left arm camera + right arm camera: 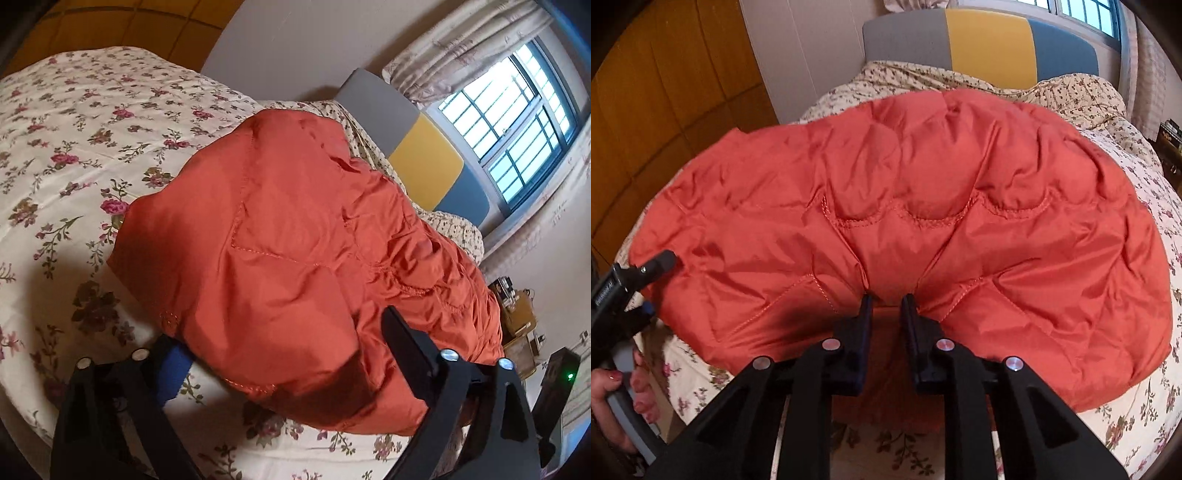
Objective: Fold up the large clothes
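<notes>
On the flowered bed (1137,417) we've got one orange quilted jacket (905,192), puffy and already doubled over, so we reckon the fold is partly done, with tidying and another fold likely left. Our right hand-held gripper (888,306) pinches the near edge, fingers nearly together around a tuck of fabric. Our left hand-held gripper (280,339) straddles the jacket's corner, fingers spread wide; whether it grips, we cannot tell. Count: one jacket, two grippers, one bed.

Home bedroom, floral bedspread (74,155), padded headboard (990,48), curtained window (517,122), wooden wardrobe (665,92)
</notes>
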Tool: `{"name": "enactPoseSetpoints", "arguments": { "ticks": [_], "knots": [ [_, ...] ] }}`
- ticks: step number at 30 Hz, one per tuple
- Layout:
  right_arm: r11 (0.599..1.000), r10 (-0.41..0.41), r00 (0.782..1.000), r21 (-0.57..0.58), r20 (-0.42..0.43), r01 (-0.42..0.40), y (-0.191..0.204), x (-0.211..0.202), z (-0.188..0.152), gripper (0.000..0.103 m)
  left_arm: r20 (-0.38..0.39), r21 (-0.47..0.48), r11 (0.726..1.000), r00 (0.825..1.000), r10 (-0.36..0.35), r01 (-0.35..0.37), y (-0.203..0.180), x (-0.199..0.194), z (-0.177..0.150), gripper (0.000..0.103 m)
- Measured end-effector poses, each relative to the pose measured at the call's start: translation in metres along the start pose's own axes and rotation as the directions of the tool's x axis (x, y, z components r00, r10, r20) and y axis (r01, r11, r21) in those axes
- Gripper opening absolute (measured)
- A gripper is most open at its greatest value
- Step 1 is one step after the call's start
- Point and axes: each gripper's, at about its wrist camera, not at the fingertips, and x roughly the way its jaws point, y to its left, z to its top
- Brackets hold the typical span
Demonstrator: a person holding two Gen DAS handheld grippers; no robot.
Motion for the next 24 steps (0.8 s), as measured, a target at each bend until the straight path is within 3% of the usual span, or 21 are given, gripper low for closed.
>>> {"name": "enactPoseSetpoints", "arguments": {
  "ticks": [3, 7, 10, 12, 13, 15, 20, 24],
  "knots": [
    [1.000, -0.006, 1.000, -0.004, -0.001, 0.006, 0.000, 0.005, -0.002, 0.015, 0.012, -0.038, 0.999, 1.000, 0.006, -0.006, 0.004, 0.004, 0.002, 0.079],
    [1.000, 0.002, 1.000, 0.001, 0.006, -0.002, -0.003, 0.009, -0.007, 0.015, 0.039, -0.056, 0.998, 0.999, -0.003, 0.005, 0.006, 0.008, 0.003, 0.079],
    [1.000, 0.017, 1.000, 0.015, 0.007, -0.017, -0.006, 0.011, -0.009, 0.015, 0.060, -0.089, 0.996, 0.998, -0.007, 0.012, 0.007, 0.011, 0.002, 0.068],
    [1.000, 0.021, 1.000, 0.016, 0.012, -0.022, -0.008, 0.012, -0.010, 0.015, 0.066, -0.104, 0.994, 0.998, -0.016, 0.023, 0.004, 0.011, 0.003, 0.049],
    [1.000, 0.023, 1.000, 0.016, 0.013, -0.023, -0.010, 0.011, -0.011, 0.015, 0.075, -0.095, 0.995, 0.997, -0.012, 0.019, -0.001, 0.010, 0.005, 0.046],
    [0.999, 0.029, 0.999, 0.022, 0.017, -0.030, -0.013, 0.012, -0.012, 0.015, 0.124, -0.046, 0.999, 0.992, -0.012, 0.018, -0.017, -0.001, 0.009, 0.032],
    [0.997, 0.058, 0.998, 0.055, 0.018, -0.059, -0.022, 0.016, -0.011, 0.015, 0.234, 0.138, 0.987, 0.966, -0.111, 0.080, -0.070, -0.032, 0.020, 0.028],
    [0.993, 0.084, 0.996, 0.078, 0.025, -0.086, -0.031, 0.015, -0.011, 0.015, 0.261, 0.280, 0.949, 0.940, -0.220, 0.144, -0.115, -0.050, 0.021, 0.028]
  ]
}}
